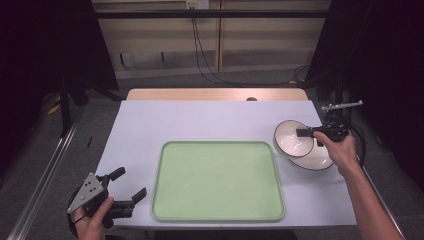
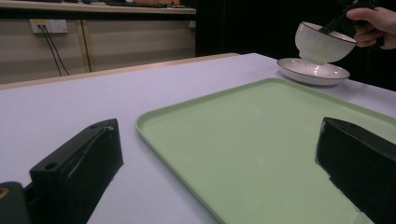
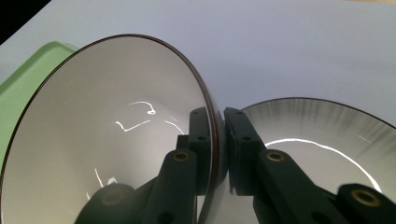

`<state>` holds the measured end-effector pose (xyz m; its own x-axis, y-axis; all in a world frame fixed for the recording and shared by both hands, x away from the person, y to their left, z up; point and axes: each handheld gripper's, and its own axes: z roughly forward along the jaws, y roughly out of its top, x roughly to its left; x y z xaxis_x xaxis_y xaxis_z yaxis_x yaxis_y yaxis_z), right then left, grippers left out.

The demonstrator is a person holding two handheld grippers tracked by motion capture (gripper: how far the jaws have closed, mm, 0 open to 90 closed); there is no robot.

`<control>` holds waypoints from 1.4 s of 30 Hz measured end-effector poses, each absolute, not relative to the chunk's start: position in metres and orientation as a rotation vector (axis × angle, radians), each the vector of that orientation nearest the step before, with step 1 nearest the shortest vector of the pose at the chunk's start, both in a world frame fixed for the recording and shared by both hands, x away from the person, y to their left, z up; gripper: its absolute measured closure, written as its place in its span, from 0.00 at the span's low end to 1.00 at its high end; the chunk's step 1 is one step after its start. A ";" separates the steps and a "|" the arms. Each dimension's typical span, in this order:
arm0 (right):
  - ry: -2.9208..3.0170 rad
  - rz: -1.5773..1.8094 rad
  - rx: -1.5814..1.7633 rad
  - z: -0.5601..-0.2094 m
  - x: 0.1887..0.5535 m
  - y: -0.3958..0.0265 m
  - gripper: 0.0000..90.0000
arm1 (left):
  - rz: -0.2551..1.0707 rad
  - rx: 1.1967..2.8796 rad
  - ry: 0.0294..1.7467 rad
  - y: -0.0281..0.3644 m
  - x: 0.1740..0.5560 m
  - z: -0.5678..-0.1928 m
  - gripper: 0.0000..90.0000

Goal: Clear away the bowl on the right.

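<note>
Right gripper view | right hand-held gripper point(image 3: 217, 140) clamps glossy round bowl point(image 3: 107, 135) rim (dark-edged) | left hand-held gripper point(image 2: 219, 172) apart

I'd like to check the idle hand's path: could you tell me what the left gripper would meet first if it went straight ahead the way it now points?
Probably the green tray: the left gripper points low across it with open jaws, though its height is hard to judge.
</note>
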<state>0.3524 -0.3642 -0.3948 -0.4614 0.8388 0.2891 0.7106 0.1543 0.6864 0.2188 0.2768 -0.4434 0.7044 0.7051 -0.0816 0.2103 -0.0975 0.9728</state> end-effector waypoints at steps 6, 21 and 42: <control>2.296 1.201 1.487 -0.389 0.358 -0.349 0.91 | 0.481 1.653 0.751 0.277 0.219 -0.444 0.01; 2.358 1.209 1.436 -0.384 0.377 -0.316 0.91 | 0.487 1.658 0.755 0.277 0.219 -0.444 0.01; 2.416 1.142 1.461 -0.395 0.396 -0.293 0.91 | 0.490 1.663 0.752 0.277 0.219 -0.444 0.01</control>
<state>0.3961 -0.2930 -0.3951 -0.5365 0.7950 0.2831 0.7233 0.2604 0.6395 0.2195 0.2768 -0.4441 0.7035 0.7063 -0.0783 0.2137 -0.1053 0.9712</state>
